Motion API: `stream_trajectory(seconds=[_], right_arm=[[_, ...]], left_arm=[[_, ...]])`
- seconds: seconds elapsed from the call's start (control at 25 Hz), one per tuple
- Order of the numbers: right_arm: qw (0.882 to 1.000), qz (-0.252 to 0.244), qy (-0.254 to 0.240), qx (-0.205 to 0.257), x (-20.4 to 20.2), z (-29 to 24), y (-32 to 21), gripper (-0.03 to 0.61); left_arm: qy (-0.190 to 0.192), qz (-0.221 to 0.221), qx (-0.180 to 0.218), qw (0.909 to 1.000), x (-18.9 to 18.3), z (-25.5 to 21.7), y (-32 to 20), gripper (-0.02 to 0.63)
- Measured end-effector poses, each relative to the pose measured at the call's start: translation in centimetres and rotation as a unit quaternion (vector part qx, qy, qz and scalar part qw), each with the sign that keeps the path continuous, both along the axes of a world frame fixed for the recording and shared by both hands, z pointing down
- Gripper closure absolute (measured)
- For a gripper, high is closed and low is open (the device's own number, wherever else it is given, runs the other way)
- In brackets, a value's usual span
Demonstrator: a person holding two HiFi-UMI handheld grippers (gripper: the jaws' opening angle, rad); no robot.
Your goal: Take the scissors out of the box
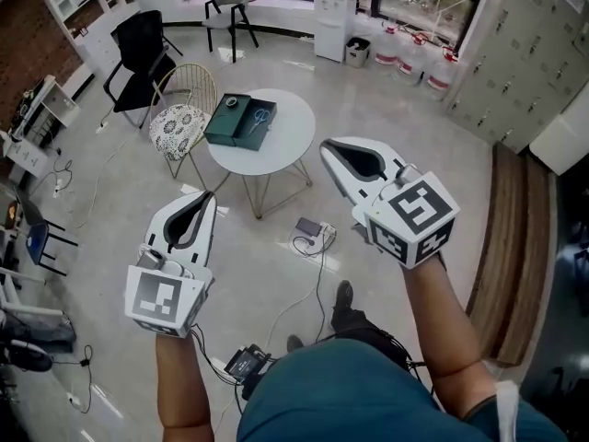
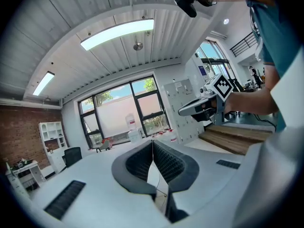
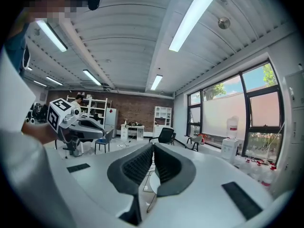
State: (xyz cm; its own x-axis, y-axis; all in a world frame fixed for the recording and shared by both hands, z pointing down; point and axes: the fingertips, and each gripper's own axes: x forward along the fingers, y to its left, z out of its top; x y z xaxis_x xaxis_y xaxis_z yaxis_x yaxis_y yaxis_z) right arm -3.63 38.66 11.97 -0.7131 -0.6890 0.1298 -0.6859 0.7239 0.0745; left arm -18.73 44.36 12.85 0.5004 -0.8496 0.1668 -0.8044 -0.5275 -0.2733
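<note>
We hold both grippers out ahead of the body, roughly level, tips pointing away from us. On the left gripper (image 1: 209, 195) the jaws are together with nothing between them. The right gripper (image 1: 325, 145) is likewise closed and empty; it sits further forward, with its tip angled toward the left one. The left forearm (image 1: 180, 387) is bare and runs near straight. The right forearm (image 1: 449, 337), also bare, slants inward.

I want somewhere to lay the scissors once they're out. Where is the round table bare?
The round table is bare on its right half and along its near edge, between the open box and the rim. The left side is crowded: the box, with the scissors inside, reaches the rim beside the cushioned chair.
</note>
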Motion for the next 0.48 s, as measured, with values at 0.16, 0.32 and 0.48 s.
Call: stream_trajectory(seconds=[0.16, 0.32, 0.48], right_arm=[[1.000, -0.021, -0.002, -0.007, 1.5, 0.7, -5.6, 0.538], [0.999, -0.040, -0.005, -0.012, 2.8, 1.0, -10.3, 0.538], [0.998, -0.058, -0.007, -0.018, 4.6, 1.0, -14.6, 0.538]], left_arm=[[0.000, -0.020, -0.007, 0.9998, 2.0, 0.5, -4.8, 0.594], [-0.002, -0.039, -0.015, 0.9991, 3.6, 0.8, -8.8, 0.594], [-0.006, -0.055, -0.018, 0.9983, 5.6, 0.6, -12.7, 0.595]])
